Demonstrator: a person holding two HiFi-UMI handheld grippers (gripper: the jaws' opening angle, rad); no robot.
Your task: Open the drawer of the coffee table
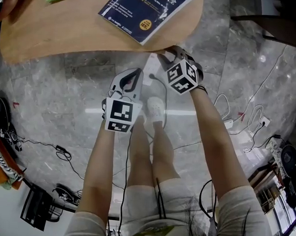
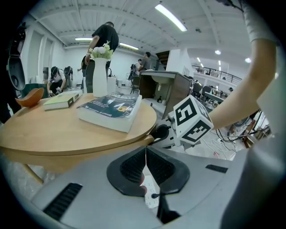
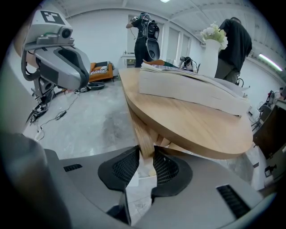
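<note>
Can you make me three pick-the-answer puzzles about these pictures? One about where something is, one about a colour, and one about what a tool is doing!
1. Where is the blue book?
A. On the floor
B. On the coffee table
C. Inside a box

2. What colour is the vase?
A. White
B. Red
C. Black

3. What is the right tool doing?
A. Hanging wide open with nothing near it
B. Closed on a wooden piece under the coffee table's top
C. Holding the blue book

Answers:
1. B, because the head view shows the book lying flat on the wooden top.
2. A, because the vase with flowers looks white in both gripper views.
3. B, because the right gripper view shows both pads pressed against the wood just below the top.
</note>
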